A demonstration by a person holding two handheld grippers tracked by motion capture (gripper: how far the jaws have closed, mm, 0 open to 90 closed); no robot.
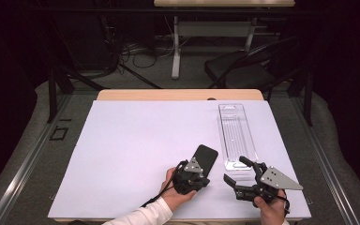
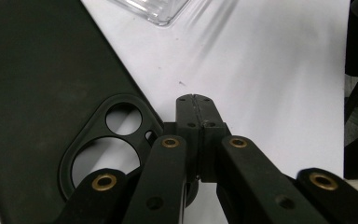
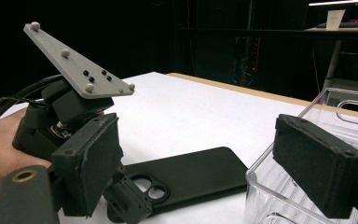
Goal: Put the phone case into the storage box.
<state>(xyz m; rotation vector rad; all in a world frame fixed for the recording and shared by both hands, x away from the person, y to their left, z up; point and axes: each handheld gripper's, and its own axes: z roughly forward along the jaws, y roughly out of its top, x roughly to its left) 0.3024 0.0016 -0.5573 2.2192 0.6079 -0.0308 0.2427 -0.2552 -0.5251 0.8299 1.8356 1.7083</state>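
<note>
A black phone case (image 1: 206, 155) lies flat on the white mat, its camera cut-out (image 2: 109, 140) at the end nearest me. My left gripper (image 1: 201, 174) is shut with nothing between its jaws; the tips (image 2: 196, 111) rest on the mat right beside the case's cut-out corner. My right gripper (image 1: 237, 171) is open just to the right, level with the mat. In the right gripper view its pads (image 3: 91, 163) stand wide apart, with the phone case (image 3: 191, 175) lying beyond them and the clear tray (image 3: 279, 196) by the right pad.
A long clear plastic tray (image 1: 236, 133) lies on the right side of the mat, its near end close to my right gripper. The white mat (image 1: 136, 140) covers a wooden table. Chairs, table legs and cables stand in the dark behind.
</note>
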